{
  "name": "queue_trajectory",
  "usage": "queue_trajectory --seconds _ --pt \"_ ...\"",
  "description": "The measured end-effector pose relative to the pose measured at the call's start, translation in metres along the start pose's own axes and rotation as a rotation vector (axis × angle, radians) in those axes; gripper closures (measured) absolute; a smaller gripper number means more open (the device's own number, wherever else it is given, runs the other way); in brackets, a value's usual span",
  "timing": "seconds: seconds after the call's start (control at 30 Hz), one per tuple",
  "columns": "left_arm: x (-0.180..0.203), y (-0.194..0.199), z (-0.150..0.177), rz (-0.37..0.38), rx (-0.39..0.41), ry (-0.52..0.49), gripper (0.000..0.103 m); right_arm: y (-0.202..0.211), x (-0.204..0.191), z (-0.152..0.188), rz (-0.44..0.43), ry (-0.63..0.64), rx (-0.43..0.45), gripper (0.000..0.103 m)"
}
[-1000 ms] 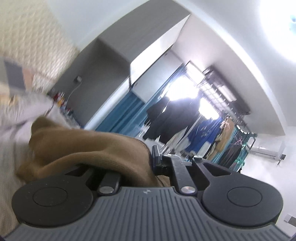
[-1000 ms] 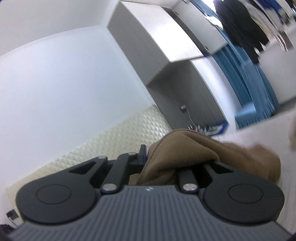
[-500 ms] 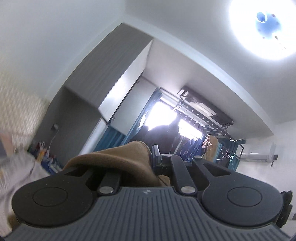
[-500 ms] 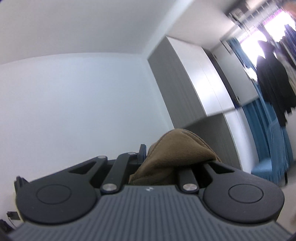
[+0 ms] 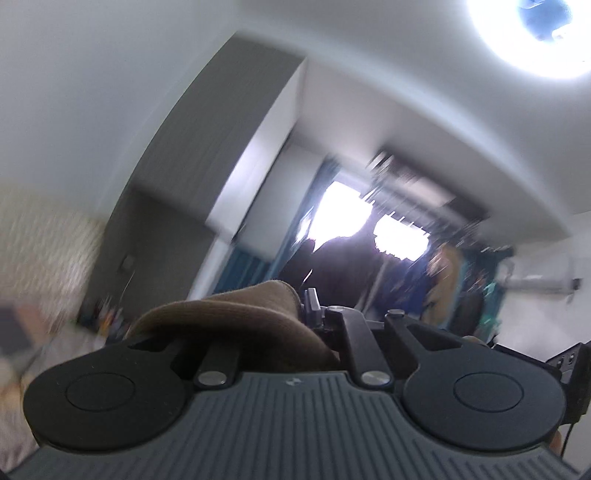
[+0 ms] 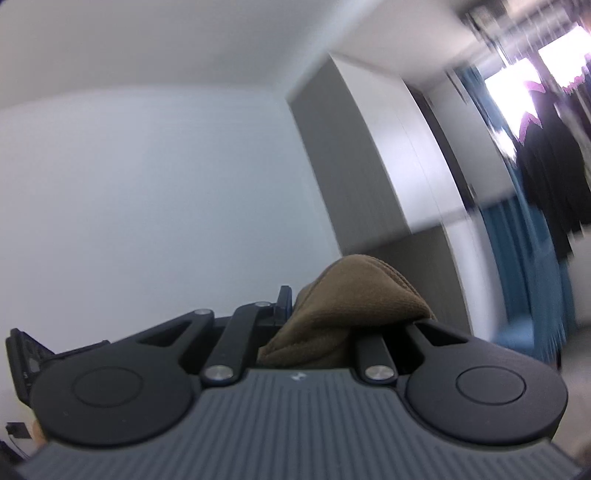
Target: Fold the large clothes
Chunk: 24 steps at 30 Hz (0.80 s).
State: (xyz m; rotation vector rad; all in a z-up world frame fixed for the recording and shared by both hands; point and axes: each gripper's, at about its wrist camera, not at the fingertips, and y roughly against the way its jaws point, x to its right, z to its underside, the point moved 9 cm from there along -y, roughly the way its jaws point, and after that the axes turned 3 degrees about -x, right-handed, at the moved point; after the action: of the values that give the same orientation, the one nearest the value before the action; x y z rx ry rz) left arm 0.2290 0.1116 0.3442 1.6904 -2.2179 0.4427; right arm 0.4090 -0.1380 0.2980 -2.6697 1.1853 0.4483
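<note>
A brown knitted garment (image 5: 236,317) is bunched between the fingers of my left gripper (image 5: 295,314), which is shut on it and tilted up toward the ceiling. In the right wrist view my right gripper (image 6: 295,306) is shut on another part of the same brown garment (image 6: 354,306), also raised and pointing at the wall. The rest of the garment hangs below both views and is hidden.
A grey and white wardrobe (image 5: 221,155) stands ahead, also in the right wrist view (image 6: 373,177). Blue curtains (image 6: 524,258) and dark clothes on a rack (image 5: 347,258) hang by the bright window. A quilted headboard (image 5: 40,240) is at the left. A ceiling lamp (image 5: 535,33) glows above.
Both grippers have lifted the brown garment off the bed and tilted upward; the bed has dropped out of view. The left view has now swung slightly back down.
</note>
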Motion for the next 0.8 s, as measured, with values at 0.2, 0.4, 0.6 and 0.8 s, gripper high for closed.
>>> queue_trajectory --seconds 0.2,0.4,0.6,0.8 --pt "-0.100 -0.112 0.108 -0.057 -0.141 0.040 0.091 -0.081 0.103 0.096 0.114 -0.105 -0.146 0.087" --pt "-0.204 -0.256 0.184 -0.146 -0.218 0.070 0.091 -0.187 0.206 0.159 0.194 -0.085 -0.192 0.087" --pt "-0.326 -0.404 0.288 -0.231 -0.347 0.088 0.091 -0.289 0.311 0.256 0.317 -0.047 -0.290 0.087" --pt "-0.425 -0.490 0.414 -0.298 -0.488 0.060 0.091 -0.342 0.390 0.366 0.421 -0.103 -0.431 0.087"
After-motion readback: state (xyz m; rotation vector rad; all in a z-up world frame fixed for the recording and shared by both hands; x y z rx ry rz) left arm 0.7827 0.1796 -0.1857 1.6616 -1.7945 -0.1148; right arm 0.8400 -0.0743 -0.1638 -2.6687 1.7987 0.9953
